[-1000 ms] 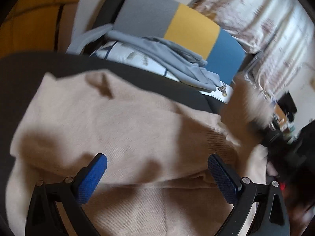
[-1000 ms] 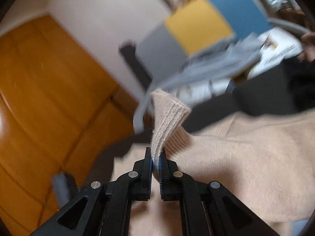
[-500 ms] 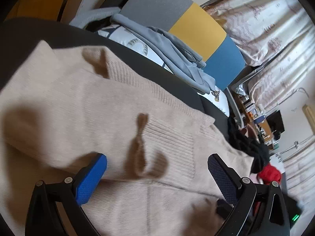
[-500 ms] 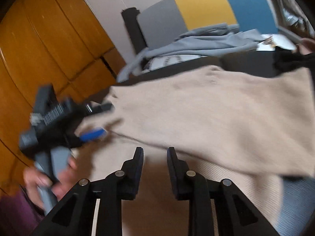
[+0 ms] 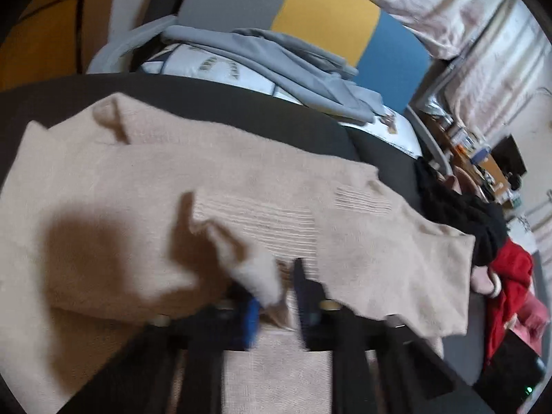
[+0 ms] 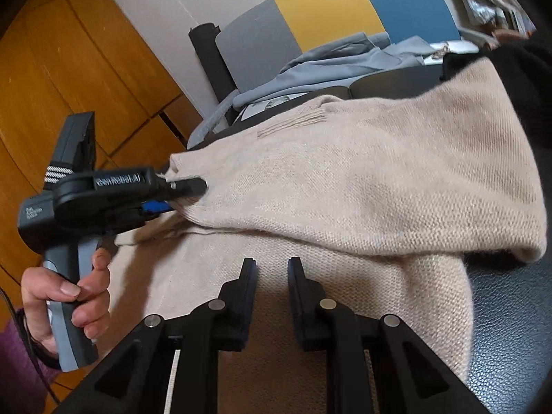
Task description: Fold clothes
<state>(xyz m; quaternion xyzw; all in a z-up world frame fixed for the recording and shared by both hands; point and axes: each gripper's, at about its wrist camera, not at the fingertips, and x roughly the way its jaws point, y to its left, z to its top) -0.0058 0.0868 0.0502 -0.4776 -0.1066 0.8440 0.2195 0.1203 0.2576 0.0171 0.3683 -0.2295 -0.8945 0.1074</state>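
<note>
With one flap of the beige sweater [image 6: 362, 179] already folded over, the left hand-held gripper [image 6: 183, 195] pinches its 9 o'clock edge while the empty right hand-held gripper [image 6: 272, 276] narrows; more folds seem due.

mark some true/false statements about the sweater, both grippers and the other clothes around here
1. The left gripper is pinched on a fold of the beige sweater. True.
2. The right gripper holds the sweater's cuff. False: nothing is between its fingers, which stand slightly apart above the knit with the jaws closing.
3. A grey garment lies behind the sweater, before a grey, yellow and blue panel. True.
4. The sweater lies flat in a single layer. False: one part is folded over another.
5. A red garment lies beside a black garment, at the sweater's far end in the left wrist view. True.
</note>
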